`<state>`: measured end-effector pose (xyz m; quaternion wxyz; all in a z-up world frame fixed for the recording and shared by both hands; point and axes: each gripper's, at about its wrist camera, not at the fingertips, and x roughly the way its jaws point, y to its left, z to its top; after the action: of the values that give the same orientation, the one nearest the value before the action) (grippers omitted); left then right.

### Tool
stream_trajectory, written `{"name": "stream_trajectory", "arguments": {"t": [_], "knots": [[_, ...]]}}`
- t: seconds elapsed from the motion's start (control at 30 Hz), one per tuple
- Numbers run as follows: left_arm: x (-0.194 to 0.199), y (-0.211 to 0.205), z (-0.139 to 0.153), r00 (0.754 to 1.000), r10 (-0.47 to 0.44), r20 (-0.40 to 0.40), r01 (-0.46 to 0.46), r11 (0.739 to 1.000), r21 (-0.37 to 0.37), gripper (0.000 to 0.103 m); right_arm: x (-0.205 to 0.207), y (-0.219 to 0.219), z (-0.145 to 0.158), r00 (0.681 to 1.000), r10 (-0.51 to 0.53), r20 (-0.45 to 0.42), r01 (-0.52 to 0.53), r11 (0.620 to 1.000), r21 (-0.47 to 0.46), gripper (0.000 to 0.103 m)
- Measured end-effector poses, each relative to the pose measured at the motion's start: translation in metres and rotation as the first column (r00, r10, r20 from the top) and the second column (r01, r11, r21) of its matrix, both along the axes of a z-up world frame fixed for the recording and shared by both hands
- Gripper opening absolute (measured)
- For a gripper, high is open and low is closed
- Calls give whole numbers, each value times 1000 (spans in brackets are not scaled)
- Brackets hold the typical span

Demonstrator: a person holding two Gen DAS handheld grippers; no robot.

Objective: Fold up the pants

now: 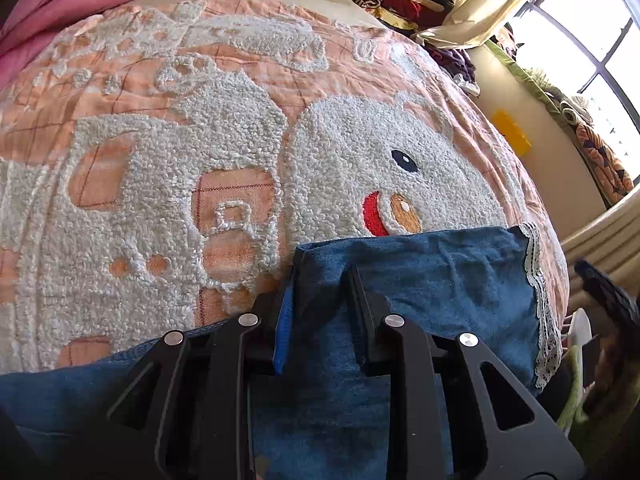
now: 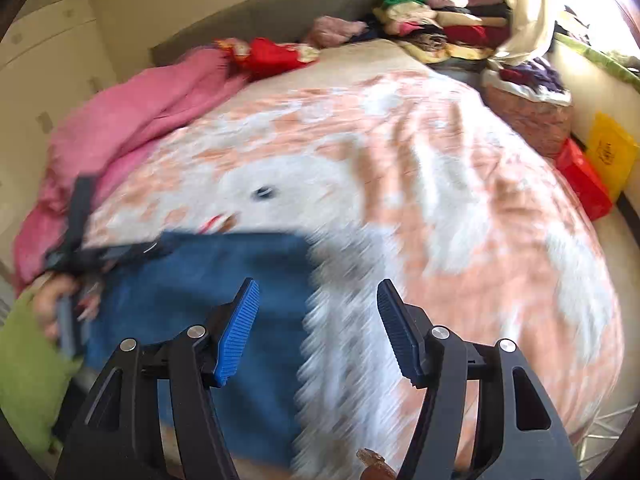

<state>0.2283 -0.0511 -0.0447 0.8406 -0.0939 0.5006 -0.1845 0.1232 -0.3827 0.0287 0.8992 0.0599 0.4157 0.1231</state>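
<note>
Pinching fold edge of blue denim pants (image 1: 420, 280) on peach bear-print bed quilt (image 1: 200, 120): left hand-held gripper (image 1: 320, 300) clamped. Right hand-held gripper (image 2: 318, 320) half-open, empty; pants lie left of it.

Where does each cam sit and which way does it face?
Left wrist: on the left gripper, tilted down over the blue denim pants with a white lace hem, folded on the peach quilt with a white fleecy bear; its black fingers pinch the denim fold.
Right wrist: on the right gripper, blurred, aimed down the bed; jaws apart, nothing between them; the person's hand shows with the left gripper.
Shared: pants, quilt, pile of folded clothes.
</note>
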Motion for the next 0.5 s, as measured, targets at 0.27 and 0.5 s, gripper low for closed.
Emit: {"name": "stream_trajectory", "arguments": {"t": [0.27, 0.5], "knots": [[0, -4, -4, 1000, 1, 20, -1, 1000, 15, 16, 88, -23, -58, 981, 5, -192, 11, 996, 85, 45], [-10, -3, 18, 990, 30, 135, -37, 998, 50, 5, 69, -25, -32, 995, 82, -50, -70, 974, 213, 18]]}}
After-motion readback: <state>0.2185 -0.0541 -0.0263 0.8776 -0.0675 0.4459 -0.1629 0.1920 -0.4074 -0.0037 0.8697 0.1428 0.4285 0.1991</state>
